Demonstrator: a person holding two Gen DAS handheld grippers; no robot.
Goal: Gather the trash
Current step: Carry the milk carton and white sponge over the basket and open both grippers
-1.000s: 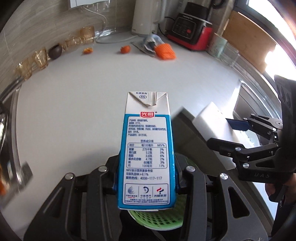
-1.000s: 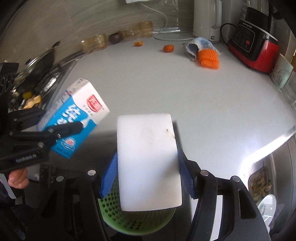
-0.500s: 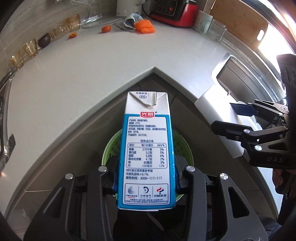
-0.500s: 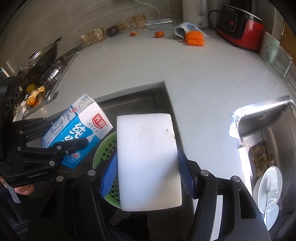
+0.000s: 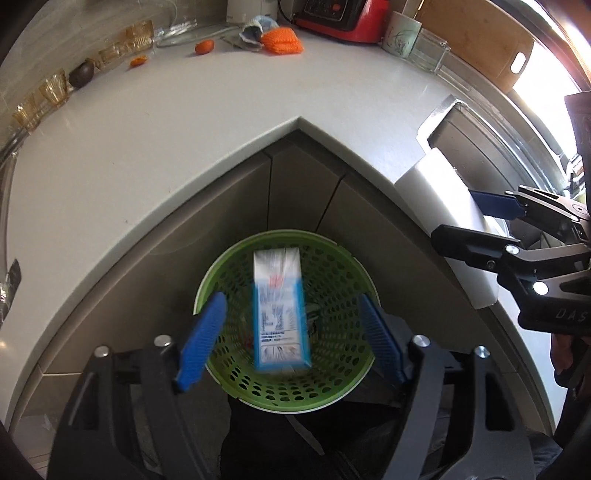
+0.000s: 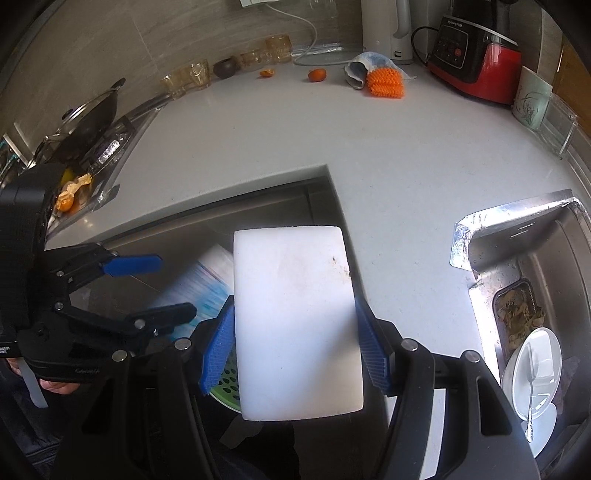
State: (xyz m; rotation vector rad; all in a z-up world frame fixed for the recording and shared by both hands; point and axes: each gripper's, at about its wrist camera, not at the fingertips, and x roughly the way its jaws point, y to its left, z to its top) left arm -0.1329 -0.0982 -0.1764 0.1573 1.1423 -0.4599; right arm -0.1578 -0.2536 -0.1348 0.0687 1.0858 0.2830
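A blue and white milk carton [image 5: 280,310], blurred, drops free into the green perforated bin [image 5: 332,384] below the counter corner. My left gripper [image 5: 291,332] hangs above the bin, its jaws opening, blue pads well clear of the carton on both sides. The right wrist view shows the same carton [image 6: 201,286] as a blur beside the left gripper [image 6: 155,288]. My right gripper [image 6: 295,343] is shut on a white foam block [image 6: 295,317], its pads pressed on both long sides. That foam block [image 5: 447,218] sits at the right in the left wrist view, held by the right gripper [image 5: 472,218].
The grey counter [image 6: 369,158] carries orange peel [image 6: 317,75], an orange scrubber [image 6: 384,83], a red appliance [image 6: 476,62], a kettle [image 6: 384,29] and glasses [image 6: 188,75]. A stove with a pan [image 6: 88,118] lies left, and a sink [image 6: 532,280] with a white plate right.
The left gripper's jaws opened and let go of the milk carton, which is falling into the green bin. The right gripper still grips the foam block in the same place.
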